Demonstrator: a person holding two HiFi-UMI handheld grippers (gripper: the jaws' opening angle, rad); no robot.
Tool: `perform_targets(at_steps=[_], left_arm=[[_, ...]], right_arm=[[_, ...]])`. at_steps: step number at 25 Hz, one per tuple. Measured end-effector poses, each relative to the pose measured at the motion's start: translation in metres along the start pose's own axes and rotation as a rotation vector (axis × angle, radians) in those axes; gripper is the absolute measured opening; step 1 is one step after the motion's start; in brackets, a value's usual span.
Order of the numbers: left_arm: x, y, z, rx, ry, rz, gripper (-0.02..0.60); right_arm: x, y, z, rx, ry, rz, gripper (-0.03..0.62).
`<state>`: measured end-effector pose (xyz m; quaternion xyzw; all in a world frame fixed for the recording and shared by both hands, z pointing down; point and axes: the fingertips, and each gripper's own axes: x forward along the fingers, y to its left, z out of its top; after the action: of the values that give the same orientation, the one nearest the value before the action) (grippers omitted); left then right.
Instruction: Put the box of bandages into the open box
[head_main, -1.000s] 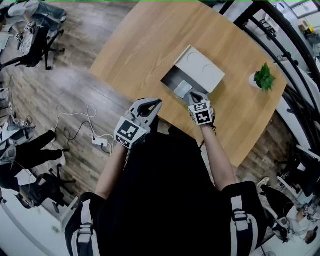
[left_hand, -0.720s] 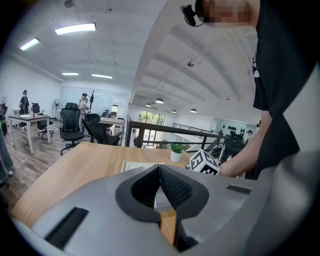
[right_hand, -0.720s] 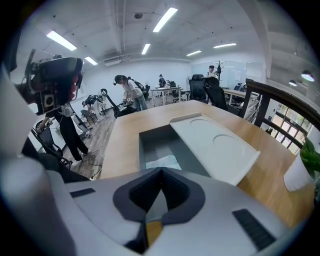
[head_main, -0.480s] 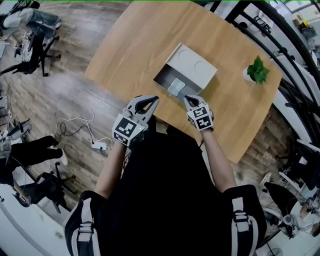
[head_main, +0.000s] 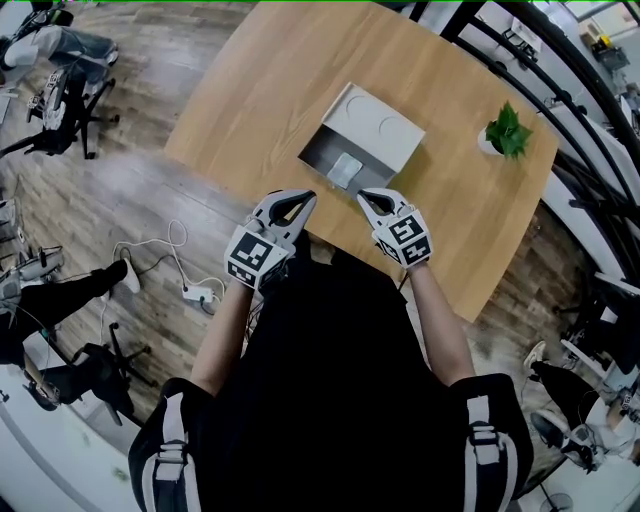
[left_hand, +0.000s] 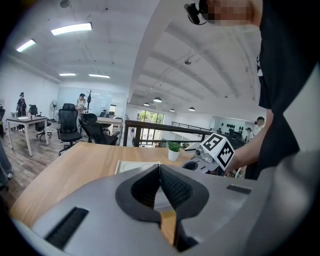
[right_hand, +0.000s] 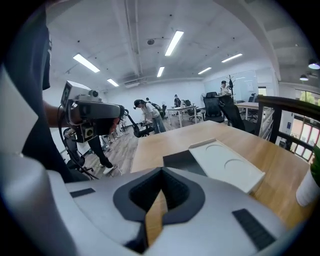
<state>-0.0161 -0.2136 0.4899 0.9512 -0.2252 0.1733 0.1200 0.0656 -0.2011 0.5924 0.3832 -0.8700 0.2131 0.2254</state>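
The open box sits near the table's front edge, its white lid folded back. A pale box of bandages lies inside its dark tray. My right gripper hangs shut and empty just in front of the open box, apart from it. My left gripper is shut and empty too, over the table's front edge, left of the right one. In the right gripper view the open box and its lid lie ahead of the shut right gripper; the bandages are hidden there.
The round wooden table carries a small potted plant at the far right. A black railing runs behind the table. Office chairs and a power strip with cable are on the floor at left.
My right gripper has drawn back from the open box toward my body. The box of bandages stays inside the box. The left gripper has barely moved.
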Motion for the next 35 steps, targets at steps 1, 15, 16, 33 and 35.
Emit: perform_targets(at_steps=[1,15,16,33,35], left_arm=[[0.000,-0.002,0.000,0.000,0.000,0.000,0.023],[0.004,-0.027,-0.010,0.001,0.004,0.014,0.023],[0.004,-0.029,-0.011,0.001,0.005,0.015,0.023],[-0.002,-0.044,-0.019,0.011,0.020,0.052,0.023],[-0.003,-0.046,-0.019,0.009,0.020,0.061,0.023]], right_arm=[[-0.003,0.003,0.002,-0.025,0.000,0.007,0.025],[-0.030,0.031,0.016,-0.140,-0.046,0.099,0.025],[-0.032,0.032,0.017,-0.143,-0.050,0.102,0.025],[-0.048,0.047,0.021,-0.176,-0.097,0.153,0.025],[-0.049,0.046,0.020,-0.179,-0.098,0.157,0.025]])
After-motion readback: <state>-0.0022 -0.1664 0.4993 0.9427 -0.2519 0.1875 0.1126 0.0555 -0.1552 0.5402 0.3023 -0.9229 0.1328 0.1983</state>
